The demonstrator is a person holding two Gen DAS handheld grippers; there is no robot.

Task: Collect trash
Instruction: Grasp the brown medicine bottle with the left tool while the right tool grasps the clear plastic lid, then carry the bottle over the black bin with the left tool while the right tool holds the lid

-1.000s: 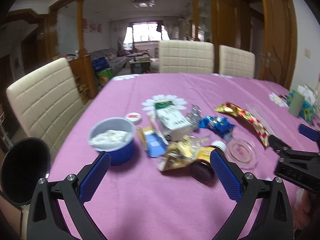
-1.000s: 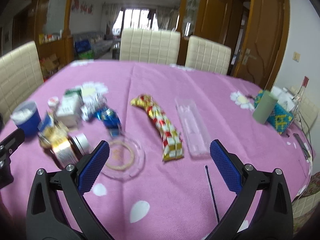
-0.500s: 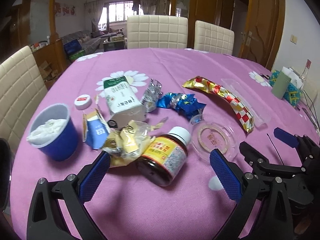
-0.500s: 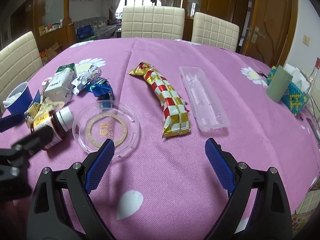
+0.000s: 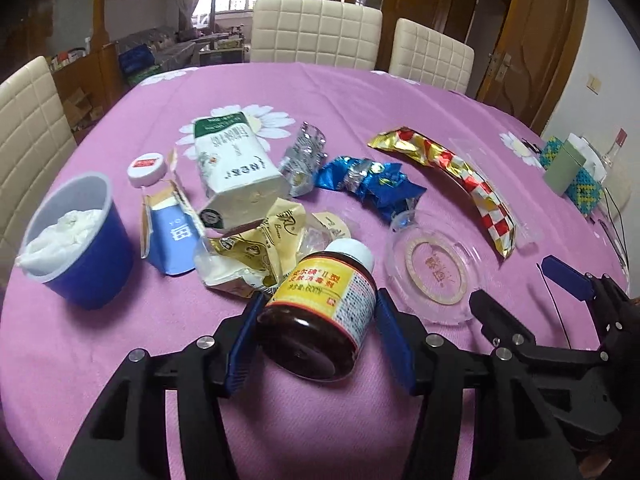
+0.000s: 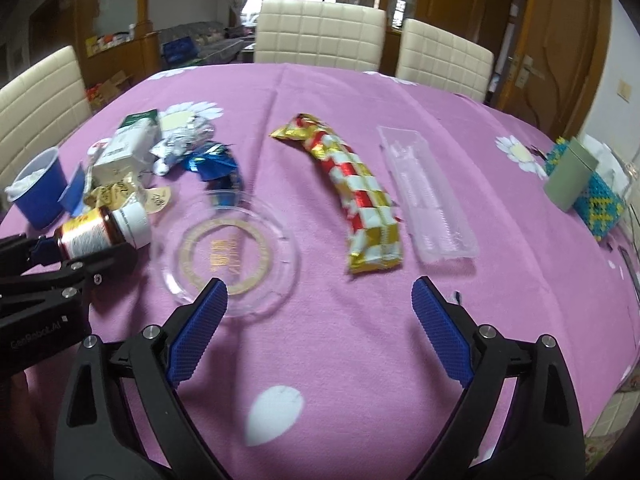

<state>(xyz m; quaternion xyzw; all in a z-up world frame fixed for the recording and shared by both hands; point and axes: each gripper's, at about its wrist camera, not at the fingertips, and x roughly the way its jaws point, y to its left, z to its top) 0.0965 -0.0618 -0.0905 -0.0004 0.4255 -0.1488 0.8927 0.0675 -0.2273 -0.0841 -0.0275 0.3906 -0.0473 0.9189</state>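
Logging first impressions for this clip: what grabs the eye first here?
The brown medicine bottle lying on its side between the left claw's blue pads, at the near edge of a litter pile. Next, the red-and-gold checked wrapper stretched mid-table, ahead of the open right claw.

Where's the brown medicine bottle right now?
The brown medicine bottle lies on its side between the left hand-held gripper pads, beside the clear glass dish.
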